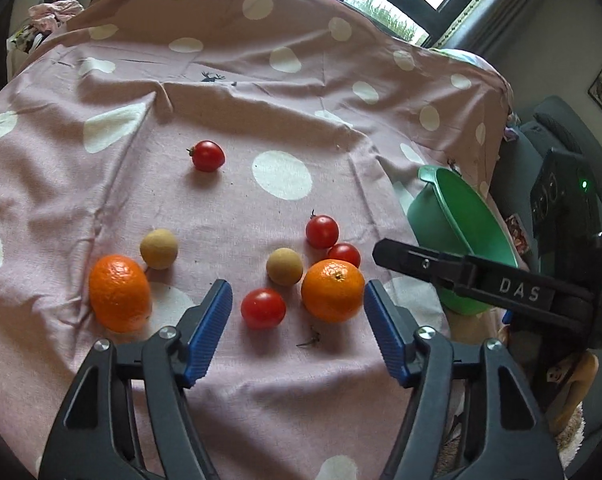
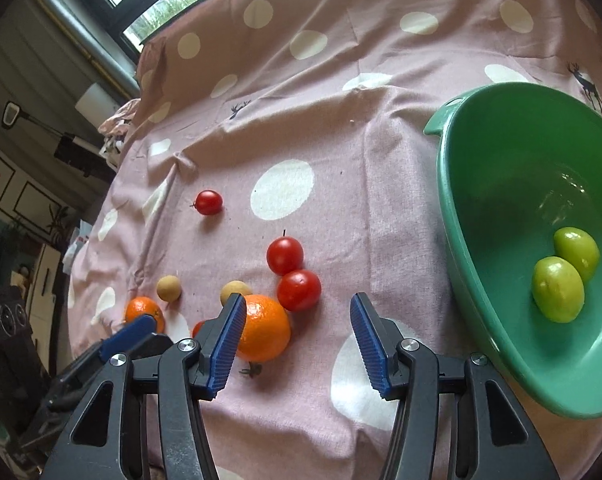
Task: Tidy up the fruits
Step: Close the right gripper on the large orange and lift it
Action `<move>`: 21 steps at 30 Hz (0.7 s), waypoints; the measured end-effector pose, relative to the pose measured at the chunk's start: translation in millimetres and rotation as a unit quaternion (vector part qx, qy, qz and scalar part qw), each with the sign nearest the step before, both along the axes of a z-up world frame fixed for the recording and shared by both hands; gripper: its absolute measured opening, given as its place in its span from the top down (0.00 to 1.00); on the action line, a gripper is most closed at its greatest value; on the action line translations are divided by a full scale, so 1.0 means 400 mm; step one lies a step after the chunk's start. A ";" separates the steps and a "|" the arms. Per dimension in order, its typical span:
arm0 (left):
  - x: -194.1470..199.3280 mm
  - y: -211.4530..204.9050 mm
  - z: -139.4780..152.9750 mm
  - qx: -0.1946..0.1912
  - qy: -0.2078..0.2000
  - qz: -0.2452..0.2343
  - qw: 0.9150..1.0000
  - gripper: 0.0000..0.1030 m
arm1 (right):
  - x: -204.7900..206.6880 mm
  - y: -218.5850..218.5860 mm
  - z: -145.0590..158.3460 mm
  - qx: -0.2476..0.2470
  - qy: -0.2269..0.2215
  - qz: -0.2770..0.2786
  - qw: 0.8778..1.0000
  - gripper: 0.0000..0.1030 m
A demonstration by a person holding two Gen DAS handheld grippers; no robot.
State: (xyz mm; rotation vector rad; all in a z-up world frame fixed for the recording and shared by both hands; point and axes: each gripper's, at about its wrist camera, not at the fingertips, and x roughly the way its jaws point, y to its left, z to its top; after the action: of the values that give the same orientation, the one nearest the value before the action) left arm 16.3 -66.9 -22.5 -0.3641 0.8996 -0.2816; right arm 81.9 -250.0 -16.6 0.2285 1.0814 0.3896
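Observation:
Fruits lie on a pink polka-dot cloth [image 1: 261, 100]. In the left wrist view my left gripper [image 1: 297, 304] is open, low over the cloth, with a red tomato [image 1: 263, 308] and an orange [image 1: 333, 291] between its fingertips. A second orange [image 1: 119, 293], two tan round fruits [image 1: 159, 249] [image 1: 284, 266] and more tomatoes [image 1: 321, 232] [image 1: 207, 155] lie around. My right gripper [image 2: 299, 320] is open and empty, just right of the near orange [image 2: 264, 328]. A green bowl [image 2: 501, 140] on the right holds two green fruits [image 2: 558, 290].
The right gripper's body crosses the left wrist view in front of the green bowl [image 1: 433, 216]. The cloth rises over a backrest behind. A window is beyond it. The cloth's edge drops off to the left in the right wrist view.

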 end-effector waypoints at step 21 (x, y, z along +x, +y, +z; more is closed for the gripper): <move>0.052 -0.098 -0.072 -0.010 0.048 -0.058 0.997 0.53 | 0.036 0.040 -0.077 0.058 0.059 0.014 0.996 0.52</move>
State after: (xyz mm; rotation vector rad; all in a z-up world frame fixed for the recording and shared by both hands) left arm 37.2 -106.0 -51.3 -0.3466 1.0148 -0.3832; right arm 96.5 -234.1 -47.5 0.3434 1.1794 0.4690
